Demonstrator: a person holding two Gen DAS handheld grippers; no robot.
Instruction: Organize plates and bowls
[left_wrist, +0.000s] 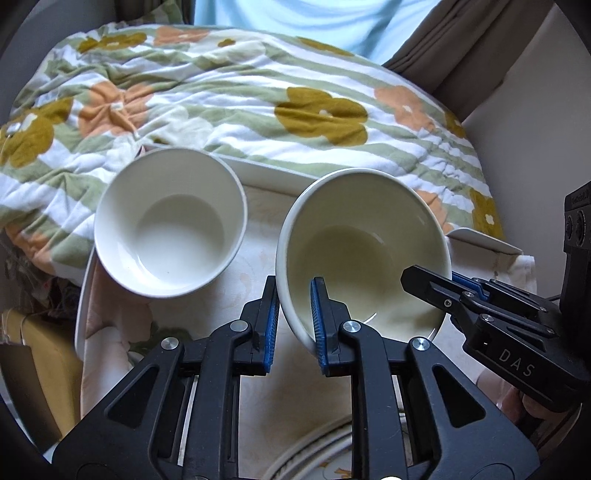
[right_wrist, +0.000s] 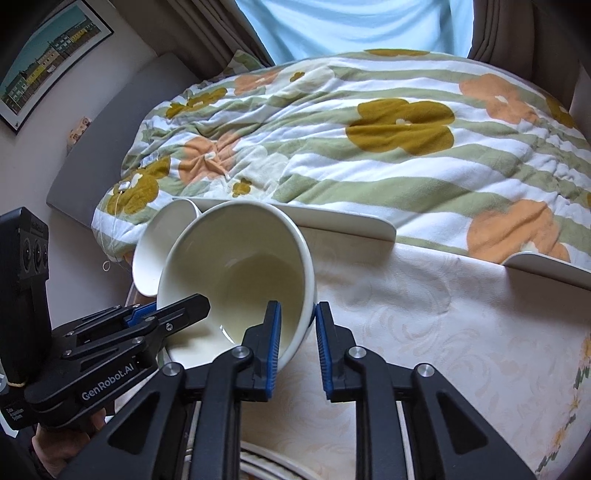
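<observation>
A cream bowl (left_wrist: 364, 251) is tilted toward the cameras above the table. My left gripper (left_wrist: 295, 314) is shut on its left rim, one pad inside and one outside. My right gripper (right_wrist: 297, 332) is shut on its right rim (right_wrist: 306, 291); it also shows in the left wrist view (left_wrist: 443, 288). A second white bowl (left_wrist: 170, 236) sits to the left on a white tray (left_wrist: 83, 302); in the right wrist view it (right_wrist: 153, 251) is partly hidden behind the held bowl. A patterned plate rim (left_wrist: 314, 450) shows at the bottom edge.
A floral striped quilt (left_wrist: 240, 103) lies on the bed behind the table. The table has a cream patterned cloth (right_wrist: 443, 332). White tray edges (right_wrist: 351, 218) run along the back. A person's light blue shirt shows beyond.
</observation>
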